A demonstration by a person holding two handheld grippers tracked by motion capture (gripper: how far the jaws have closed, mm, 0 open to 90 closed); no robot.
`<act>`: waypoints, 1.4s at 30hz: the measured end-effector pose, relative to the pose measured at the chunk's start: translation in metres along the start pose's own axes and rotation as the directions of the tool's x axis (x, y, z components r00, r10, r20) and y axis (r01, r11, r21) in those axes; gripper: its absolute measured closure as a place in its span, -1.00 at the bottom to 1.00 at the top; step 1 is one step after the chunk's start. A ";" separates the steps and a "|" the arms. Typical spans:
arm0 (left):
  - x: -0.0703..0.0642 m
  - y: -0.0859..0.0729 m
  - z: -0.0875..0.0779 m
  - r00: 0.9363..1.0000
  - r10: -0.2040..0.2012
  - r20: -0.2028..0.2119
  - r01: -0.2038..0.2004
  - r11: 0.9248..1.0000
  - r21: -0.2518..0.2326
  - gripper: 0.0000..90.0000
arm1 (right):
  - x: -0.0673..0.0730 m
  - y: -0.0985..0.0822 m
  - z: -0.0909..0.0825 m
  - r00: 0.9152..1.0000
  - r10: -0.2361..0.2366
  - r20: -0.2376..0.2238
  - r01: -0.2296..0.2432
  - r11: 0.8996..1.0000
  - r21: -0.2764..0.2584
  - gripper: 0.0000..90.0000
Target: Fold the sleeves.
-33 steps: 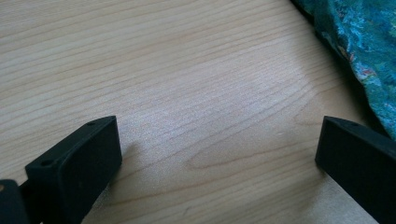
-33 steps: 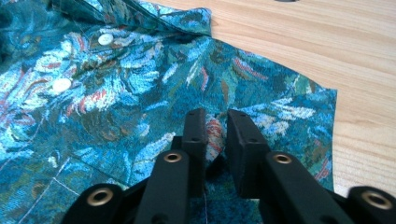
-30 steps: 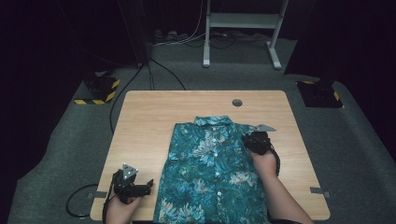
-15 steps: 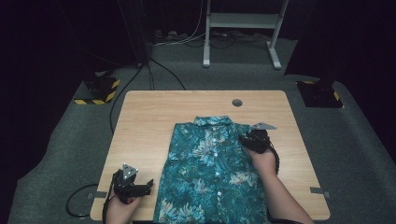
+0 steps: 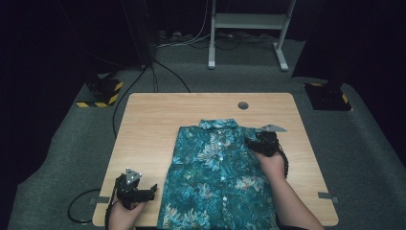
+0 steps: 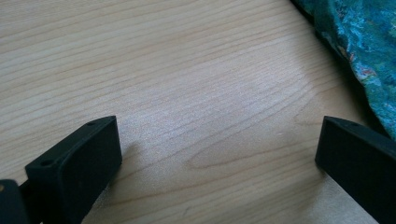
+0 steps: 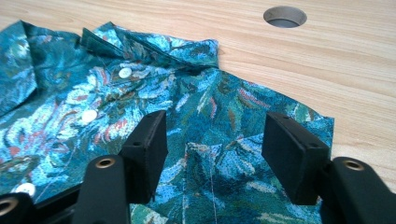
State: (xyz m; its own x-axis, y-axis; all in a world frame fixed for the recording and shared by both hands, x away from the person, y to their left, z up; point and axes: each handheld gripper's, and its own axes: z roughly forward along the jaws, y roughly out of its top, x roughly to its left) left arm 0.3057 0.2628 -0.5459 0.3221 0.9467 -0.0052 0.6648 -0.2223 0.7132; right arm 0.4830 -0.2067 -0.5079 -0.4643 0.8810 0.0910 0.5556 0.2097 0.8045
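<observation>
On the wooden table (image 5: 158,120), towards its near edge and slightly right of centre: one teal floral shirt (image 5: 218,177), short-sleeved, buttoned, lying flat with the collar (image 7: 154,44) pointing away from the person and the hem reaching the near edge. White buttons (image 7: 124,72) run down the front placket. A round cable hole (image 5: 243,105) sits in the table beyond the collar, apart from the cloth

Right hand-held gripper (image 5: 262,143): over the shirt's right shoulder area, beside the sleeve fold. Jaws have just been opening and now stand parted; in the right gripper view the patterned cloth lies flat beneath and between them, the pads not pressing on it. A grey three-cornered plate tops this hand-held gripper

Left hand-held gripper (image 5: 143,193): at the near left corner of the table, on bare wood, just beside the shirt's left edge. Jaws spread wide, nothing between them but table surface; the shirt's edge shows at the upper right of the left gripper view (image 6: 364,51)
</observation>
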 end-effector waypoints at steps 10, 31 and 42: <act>0.000 0.000 0.000 1.000 0.003 -0.001 -0.003 1.000 0.002 -0.99 | -0.003 0.001 -0.008 1.000 0.004 0.002 -0.004 0.999 -0.035 -0.53; 0.000 0.000 0.000 1.000 0.005 0.000 -0.005 1.000 0.003 -0.99 | -0.007 -0.001 -0.030 1.000 -0.010 0.001 0.010 0.996 -0.090 -0.94; 0.000 0.000 0.000 1.000 0.006 0.001 -0.006 1.000 0.002 -0.99 | -0.006 -0.008 -0.041 0.998 -0.054 0.012 0.055 0.993 -0.102 -0.99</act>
State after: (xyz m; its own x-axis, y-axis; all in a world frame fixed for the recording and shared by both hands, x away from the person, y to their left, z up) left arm 0.3056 0.2624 -0.5458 0.3270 0.9450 -0.0016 0.6642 -0.2286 0.7117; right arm 0.4530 -0.2309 -0.4906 -0.4853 0.8734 0.0405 0.4564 0.2136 0.8637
